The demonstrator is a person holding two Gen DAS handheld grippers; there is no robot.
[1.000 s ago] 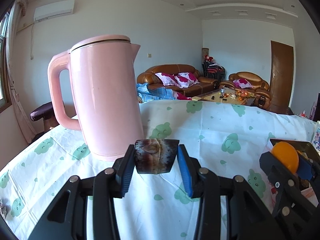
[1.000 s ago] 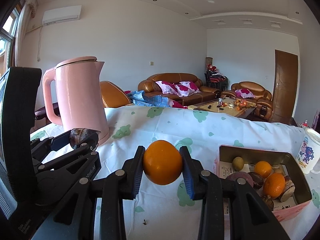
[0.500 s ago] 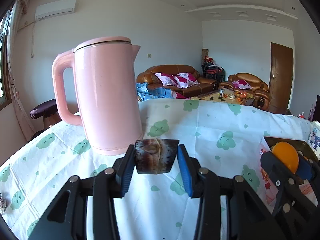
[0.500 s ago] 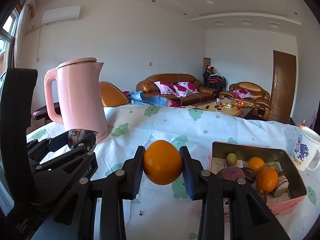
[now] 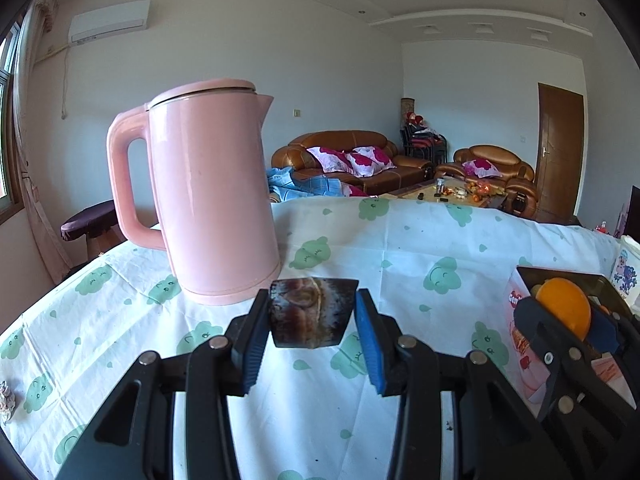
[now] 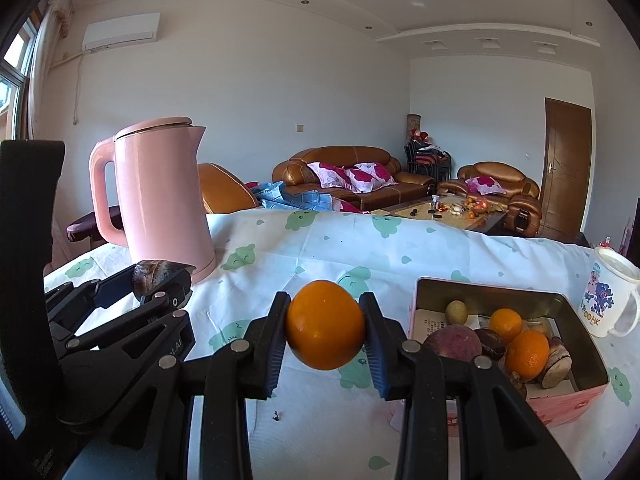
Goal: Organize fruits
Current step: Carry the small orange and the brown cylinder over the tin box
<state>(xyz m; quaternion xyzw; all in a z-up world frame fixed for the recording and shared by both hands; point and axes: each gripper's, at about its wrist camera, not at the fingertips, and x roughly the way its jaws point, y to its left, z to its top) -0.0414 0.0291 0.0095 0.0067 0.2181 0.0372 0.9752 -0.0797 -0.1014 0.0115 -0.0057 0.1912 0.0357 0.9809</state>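
a: what is each claw doing?

b: the right gripper (image 6: pixel 325 330) is clenching an orange (image 6: pixel 325 330) between its blue pads, holding it in the air above the tablecloth (image 6: pixel 340 256), just left of a pink tin box (image 6: pixel 568 398). the left gripper (image 5: pixel 313 326) is gripping a dark brown wedge-shaped piece of fruit (image 5: pixel 313 312), also off the cloth, on the near side of a pink kettle (image 5: pixel 216 200).

a: where is the rest of the fruit sitting?

b: inside the tin box at the right, there are two smaller oranges, a purplish round fruit, a small greenish one and some brown pieces lying close together. a white cartoon mug (image 6: pixel 610 300) is standing just beyond the box's far right corner.

a: what could be going wrong from here?

b: the box is looking crowded, so i'm judging that an orange let go from high up could be bouncing off the pile and rolling out across the cloth. the two grippers are working side by side, so both reaching for the box together could be knocking them into each other. swinging wide right could be tipping the mug.
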